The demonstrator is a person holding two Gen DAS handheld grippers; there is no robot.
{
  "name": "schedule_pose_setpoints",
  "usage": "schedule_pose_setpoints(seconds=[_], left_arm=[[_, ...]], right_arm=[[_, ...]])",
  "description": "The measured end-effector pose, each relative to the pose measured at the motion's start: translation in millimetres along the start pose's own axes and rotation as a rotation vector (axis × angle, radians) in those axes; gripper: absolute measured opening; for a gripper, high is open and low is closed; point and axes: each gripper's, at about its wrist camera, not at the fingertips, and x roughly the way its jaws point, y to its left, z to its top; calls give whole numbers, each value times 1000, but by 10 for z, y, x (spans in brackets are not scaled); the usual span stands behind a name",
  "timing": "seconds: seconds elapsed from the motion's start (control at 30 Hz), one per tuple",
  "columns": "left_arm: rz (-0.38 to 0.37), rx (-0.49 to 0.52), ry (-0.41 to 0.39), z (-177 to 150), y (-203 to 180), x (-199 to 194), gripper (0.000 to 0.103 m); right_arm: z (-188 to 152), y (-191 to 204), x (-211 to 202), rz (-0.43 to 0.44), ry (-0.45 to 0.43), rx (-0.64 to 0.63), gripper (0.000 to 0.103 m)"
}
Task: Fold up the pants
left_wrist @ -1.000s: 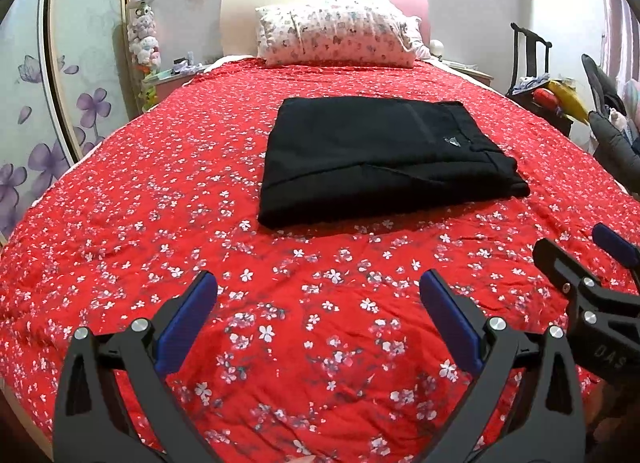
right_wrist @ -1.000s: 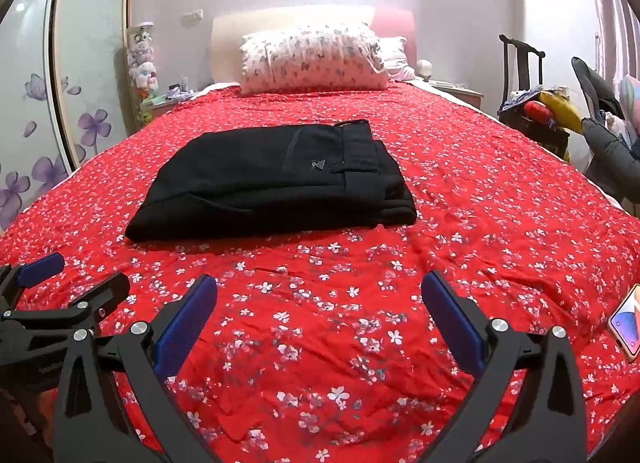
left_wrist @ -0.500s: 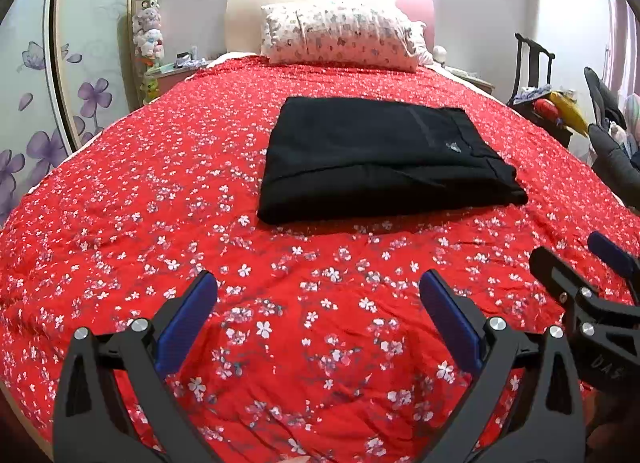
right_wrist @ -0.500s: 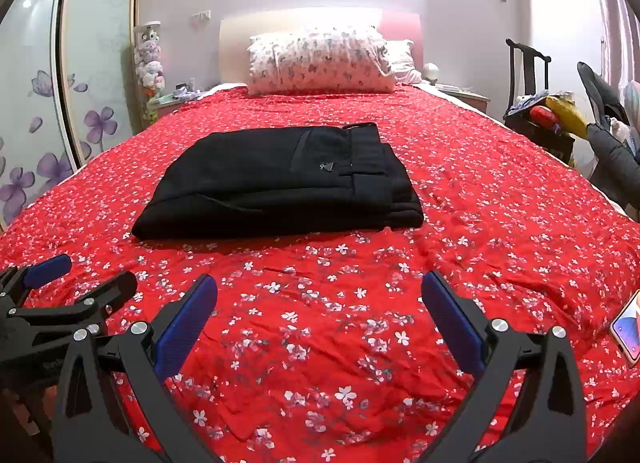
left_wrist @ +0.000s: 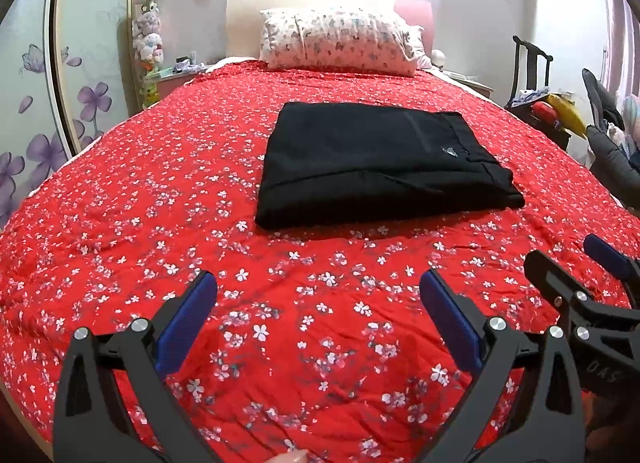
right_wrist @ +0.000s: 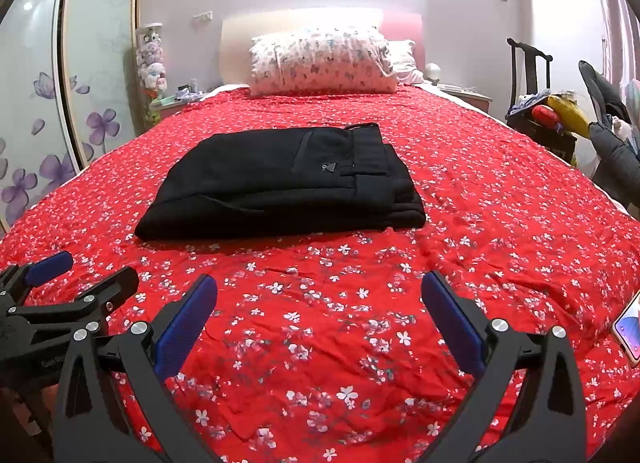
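Observation:
Black pants (left_wrist: 380,163) lie folded into a flat rectangle in the middle of the red flowered bedspread (left_wrist: 140,223); they also show in the right wrist view (right_wrist: 288,183). My left gripper (left_wrist: 318,303) is open and empty, low over the bedspread, well short of the pants. My right gripper (right_wrist: 319,305) is open and empty, likewise near the foot of the bed. Each gripper shows at the edge of the other's view: the right one (left_wrist: 580,267) and the left one (right_wrist: 80,275).
A flowered pillow (left_wrist: 340,43) lies at the headboard. A phone (right_wrist: 630,329) lies near the bed's right edge. A chair with clothes and bags (left_wrist: 552,111) stands right of the bed. A wardrobe with purple flowers (left_wrist: 40,103) is on the left.
Both grippers have risen slightly and tilted, so the pants sit a little lower in both views. The pants have not moved. Both grippers stay open.

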Motion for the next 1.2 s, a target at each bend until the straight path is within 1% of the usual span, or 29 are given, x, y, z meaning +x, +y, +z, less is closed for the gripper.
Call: schedule_pose_setpoints(seconds=[0.43, 0.53, 0.83, 1.13, 1.2], left_arm=[[22, 1, 16, -32, 7, 37, 101], [40, -4, 24, -38, 19, 57, 101], [30, -6, 32, -51, 27, 71, 101], [53, 0, 28, -66, 13, 76, 101], [49, 3, 30, -58, 16, 81, 101]], right_arm=[[-7, -11, -12, -1, -6, 5, 102], [-6, -14, -11, -1, -6, 6, 102], [-10, -16, -14, -2, -6, 11, 102], [-15, -14, -18, -1, -3, 15, 102], [-13, -12, -16, -1, 0, 14, 102]])
